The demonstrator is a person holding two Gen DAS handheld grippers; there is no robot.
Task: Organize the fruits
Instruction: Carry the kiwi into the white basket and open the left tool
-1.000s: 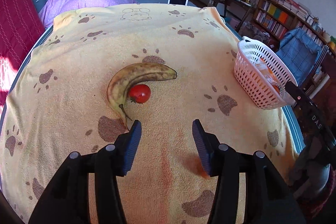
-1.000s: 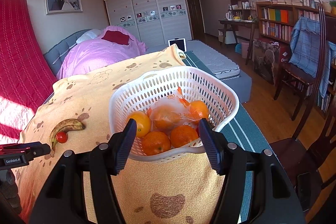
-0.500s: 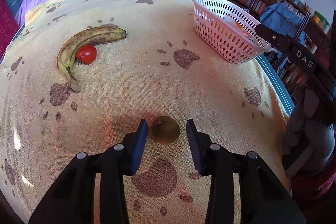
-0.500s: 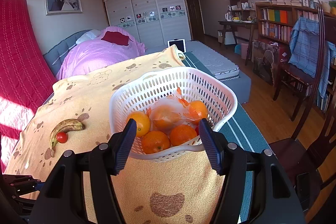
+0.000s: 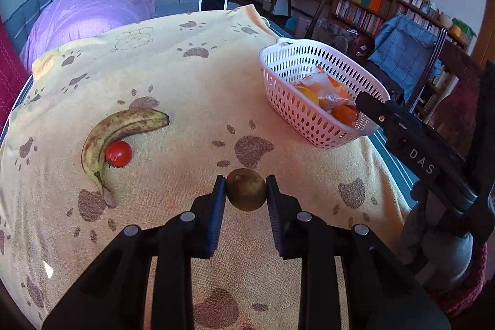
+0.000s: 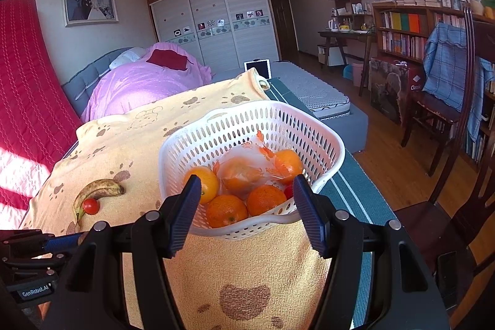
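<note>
While my left gripper [image 5: 246, 190] clamps the brown fruit [image 5: 246, 189] over the blanket [image 5: 191, 76], the basket [image 6: 321, 132] at right already holds oranges [image 6: 227, 211]. My right gripper [image 6: 247, 206] gapes empty; banana [image 5: 120, 126] and tomato [image 5: 118, 153] remain far left.

Bright daylight from left, sharp focus, heavy fisheye warp w/ dark corners.

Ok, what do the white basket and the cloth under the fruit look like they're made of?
The white basket looks like moulded plastic, slightly glossy: its walls carry regular oval perforations and a smooth rolled rim. The yellow cloth looks like terry towelling, matte and soft: a fine looped nap shows, with brown paw prints.
</note>
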